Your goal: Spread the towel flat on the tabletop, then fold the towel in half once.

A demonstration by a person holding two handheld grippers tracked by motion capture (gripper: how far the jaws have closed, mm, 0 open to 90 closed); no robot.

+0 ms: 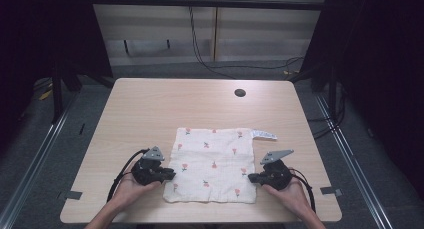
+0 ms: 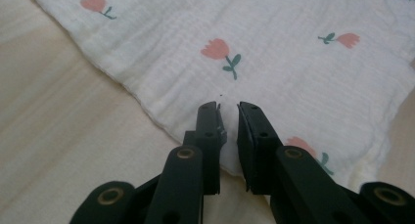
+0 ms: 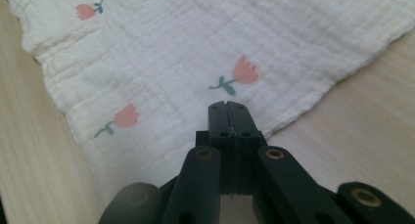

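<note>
High view: the cloth (image 1: 212, 164) lies flat on the surface (image 1: 150, 109); the left hand-held gripper (image 1: 170, 175) is at its left edge, the right hand-held gripper (image 1: 251, 177) at its right edge.

Left gripper view: jaws slightly parted over the cloth (image 2: 254, 53) edge, grasping nothing.

Right gripper view: jaws clenched together above the cloth (image 3: 195, 53) edge; whether they pinch fabric cannot be told.

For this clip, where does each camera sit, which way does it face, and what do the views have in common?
High view: above the person's side, facing forward and down on the table; both forearms, left gripper and right gripper flank the cloth.
Left gripper view: rides the left gripper, looking along its slightly parted jaws at the cloth's edge.
Right gripper view: rides the right gripper, jaws together, over the cloth.
Shared: all three show the white tulip-print cloth on the light wood table.
</note>
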